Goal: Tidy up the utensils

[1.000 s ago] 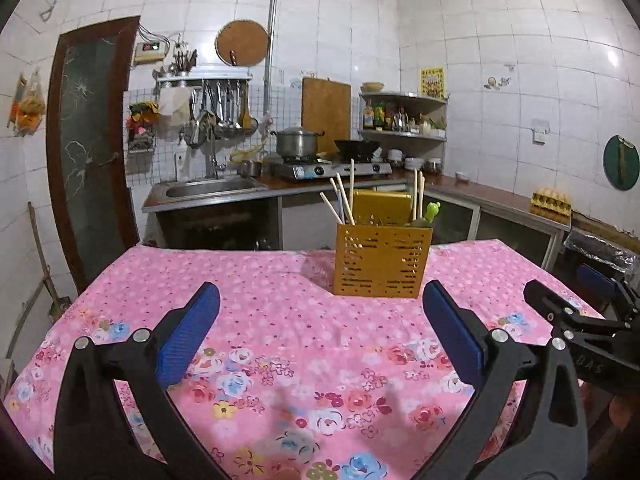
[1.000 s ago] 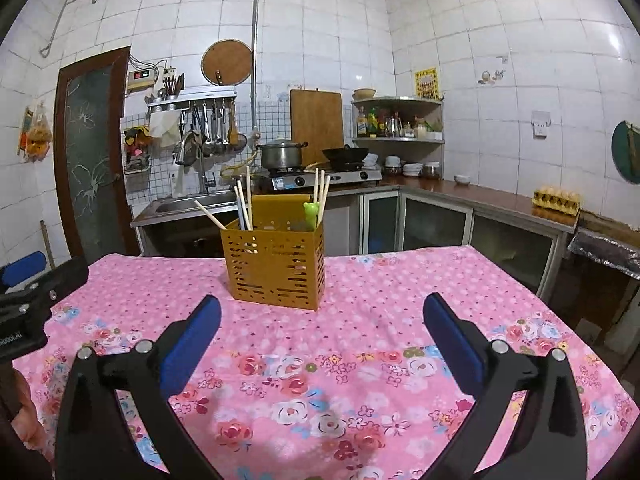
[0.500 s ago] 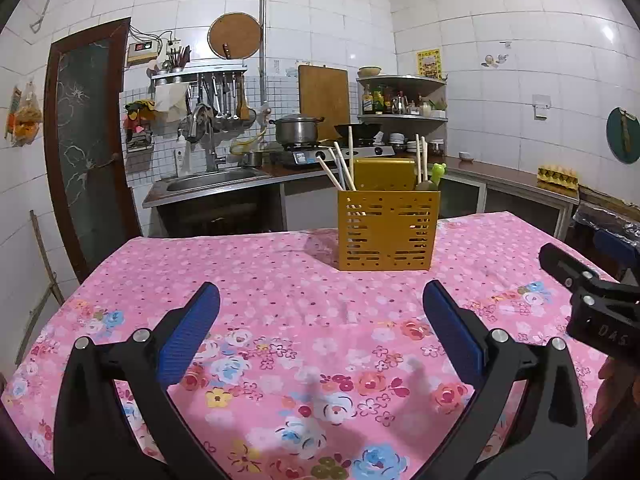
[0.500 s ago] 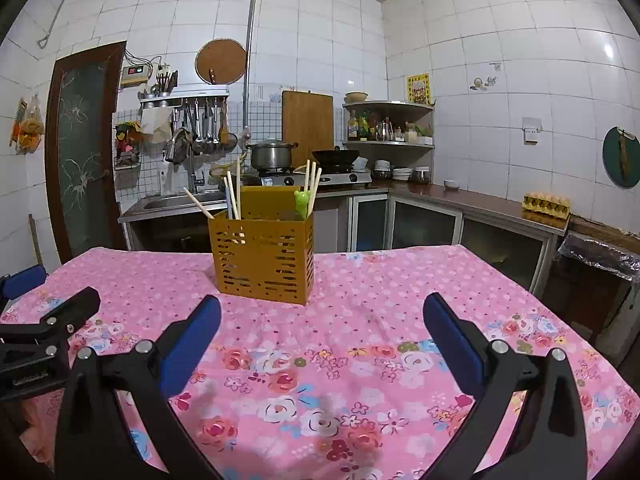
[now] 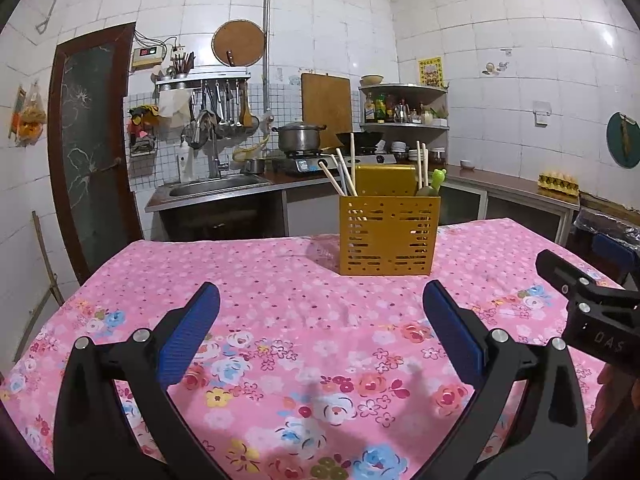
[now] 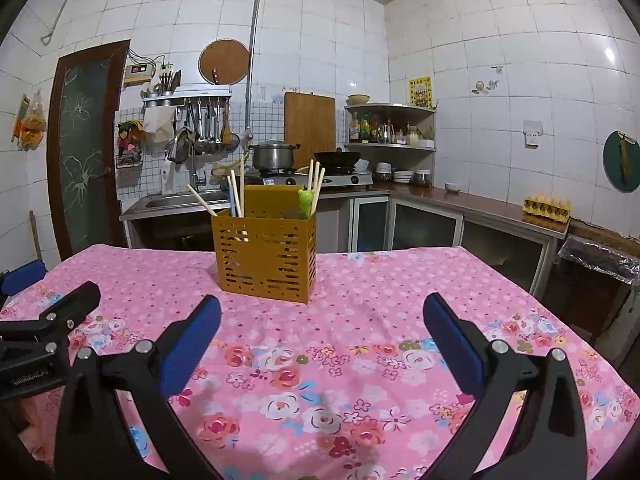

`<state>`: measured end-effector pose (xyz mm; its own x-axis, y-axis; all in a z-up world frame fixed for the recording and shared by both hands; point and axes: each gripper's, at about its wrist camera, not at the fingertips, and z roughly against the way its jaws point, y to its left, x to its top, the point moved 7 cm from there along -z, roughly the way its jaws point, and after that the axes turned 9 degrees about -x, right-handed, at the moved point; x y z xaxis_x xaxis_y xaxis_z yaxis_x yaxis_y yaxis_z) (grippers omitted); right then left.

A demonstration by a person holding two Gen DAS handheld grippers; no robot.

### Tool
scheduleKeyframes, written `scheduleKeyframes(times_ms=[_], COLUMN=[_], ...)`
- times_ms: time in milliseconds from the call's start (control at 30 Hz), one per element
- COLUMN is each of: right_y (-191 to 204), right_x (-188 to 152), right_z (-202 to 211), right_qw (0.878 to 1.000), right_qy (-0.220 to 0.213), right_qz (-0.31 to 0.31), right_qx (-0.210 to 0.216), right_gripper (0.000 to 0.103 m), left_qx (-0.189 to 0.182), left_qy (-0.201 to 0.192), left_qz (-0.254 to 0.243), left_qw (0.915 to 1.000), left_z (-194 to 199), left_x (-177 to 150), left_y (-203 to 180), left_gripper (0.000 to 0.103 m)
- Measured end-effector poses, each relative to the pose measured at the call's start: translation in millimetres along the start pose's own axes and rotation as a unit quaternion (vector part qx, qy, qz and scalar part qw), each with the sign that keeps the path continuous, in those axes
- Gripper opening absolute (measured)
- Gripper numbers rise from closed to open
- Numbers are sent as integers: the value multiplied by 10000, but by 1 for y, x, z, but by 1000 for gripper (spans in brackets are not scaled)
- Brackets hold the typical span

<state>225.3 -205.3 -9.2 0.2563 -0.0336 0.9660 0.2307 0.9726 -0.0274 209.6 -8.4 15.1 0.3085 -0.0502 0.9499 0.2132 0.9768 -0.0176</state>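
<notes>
Chopsticks (image 5: 345, 172) and a green utensil (image 5: 435, 181) stood in the holder (image 5: 387, 235) ahead of both grippers, left (image 5: 320, 330) and right (image 6: 322, 332), which had drawn back lower, spread and empty, fitting a finished sort.

Both hand-held grippers have dropped lower over the tablecloth (image 5: 304, 304), nearer the utensil holder (image 5: 388, 234).

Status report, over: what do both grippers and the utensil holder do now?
Left gripper open, empty. Right gripper open, empty. Orange utensil holder upright on the pink tablecloth, chopsticks inside. Nothing between grippers and holder.
</notes>
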Motion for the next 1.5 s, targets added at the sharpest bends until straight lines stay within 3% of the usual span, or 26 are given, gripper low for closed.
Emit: scheduleKeyframes(times_ms=[1500], right_y=[-6], right_x=[-5], right_z=[3], right_qw=[10000], right_qy=[-2], right_qz=[10], right_qx=[-4], right_gripper=[99], left_qx=[83], left_qy=[10], left_qz=[-1], left_qw=[10000], left_z=[0], left_x=[0], left_y=[2], left_gripper=[98])
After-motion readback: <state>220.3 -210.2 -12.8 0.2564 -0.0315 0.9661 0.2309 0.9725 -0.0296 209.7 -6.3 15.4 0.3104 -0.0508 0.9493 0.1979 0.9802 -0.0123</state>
